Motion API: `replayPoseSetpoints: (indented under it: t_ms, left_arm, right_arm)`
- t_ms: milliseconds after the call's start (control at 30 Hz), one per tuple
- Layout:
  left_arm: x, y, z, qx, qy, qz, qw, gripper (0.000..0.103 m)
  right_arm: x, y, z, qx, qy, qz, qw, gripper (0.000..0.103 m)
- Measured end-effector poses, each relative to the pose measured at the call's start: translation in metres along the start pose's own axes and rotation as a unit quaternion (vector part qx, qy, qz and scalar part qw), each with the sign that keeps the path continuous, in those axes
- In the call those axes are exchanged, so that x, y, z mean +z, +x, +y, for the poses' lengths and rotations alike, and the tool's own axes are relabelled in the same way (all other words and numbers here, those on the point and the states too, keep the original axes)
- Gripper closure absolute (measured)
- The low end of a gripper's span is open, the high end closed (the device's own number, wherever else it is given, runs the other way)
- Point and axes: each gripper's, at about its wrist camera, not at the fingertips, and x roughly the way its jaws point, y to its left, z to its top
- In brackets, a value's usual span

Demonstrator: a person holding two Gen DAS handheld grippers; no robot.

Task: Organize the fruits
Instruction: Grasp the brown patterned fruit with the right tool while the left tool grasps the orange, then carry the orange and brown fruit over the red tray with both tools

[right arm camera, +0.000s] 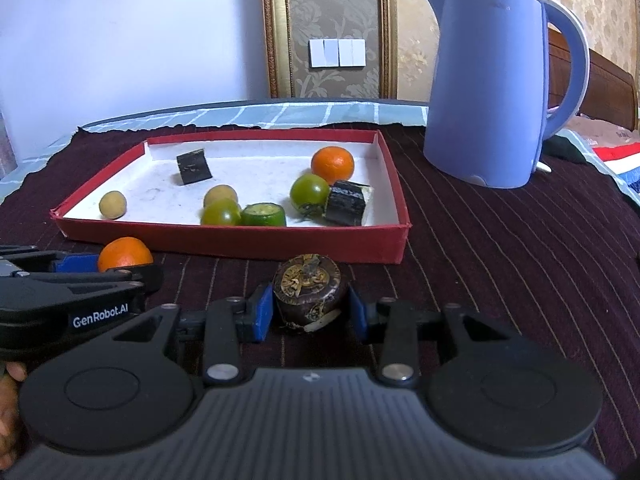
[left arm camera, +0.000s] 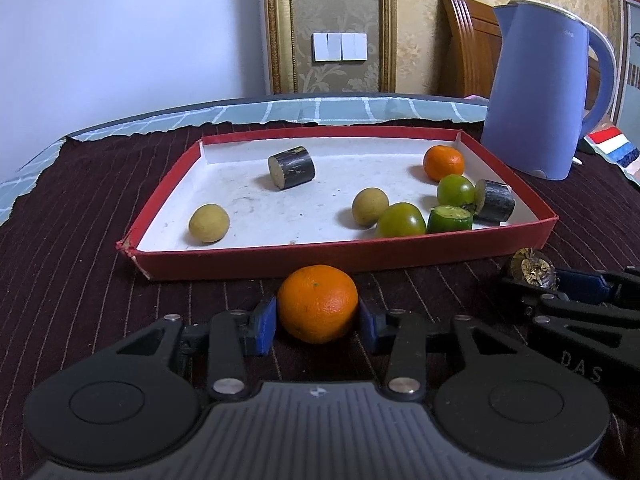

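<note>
My left gripper (left arm camera: 318, 320) is shut on an orange (left arm camera: 318, 300) that rests on the dark striped cloth just in front of the red tray (left arm camera: 340, 254). To its right, my right gripper (right arm camera: 311, 316) is shut on a dark brown round fruit (right arm camera: 310, 292), also on the cloth by the tray's front wall (right arm camera: 240, 240). The tray's white floor holds a second orange (left arm camera: 444, 162), two green round fruits, a cut green piece (left arm camera: 450, 219), two yellowish balls and two dark cylinder pieces. The right wrist view shows the left gripper (right arm camera: 116, 270) with its orange (right arm camera: 124, 254) at the left.
A tall blue kettle (left arm camera: 540, 92) (right arm camera: 488, 92) stands on the cloth right of the tray's far corner. A wooden chair back (left arm camera: 468, 40) rises behind it. Checked bedding (left arm camera: 320, 110) lies past the cloth's far edge. A person's hand (right arm camera: 8, 400) shows at the lower left.
</note>
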Motion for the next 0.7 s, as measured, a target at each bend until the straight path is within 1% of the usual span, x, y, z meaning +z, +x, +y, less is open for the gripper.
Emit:
replayPoseSetpoints:
  t_ms: [233, 533, 700]
  left_arm:
    - [0.004, -0.009, 0.005, 0.005, -0.003, -0.013, 0.9999, 0.062]
    - [0.014, -0.011, 0.012, 0.024, -0.002, -0.024, 0.9994, 0.062]
    - [0.019, -0.012, 0.013, 0.027, 0.000, -0.030, 0.9992, 0.062]
  right_arm:
    - [0.004, -0.007, 0.003, 0.002, -0.001, -0.012, 1.000, 0.066]
    - [0.007, -0.009, 0.006, 0.002, 0.002, -0.020, 1.000, 0.066]
    - [0.013, -0.010, 0.009, 0.005, -0.003, -0.027, 1.000, 0.066]
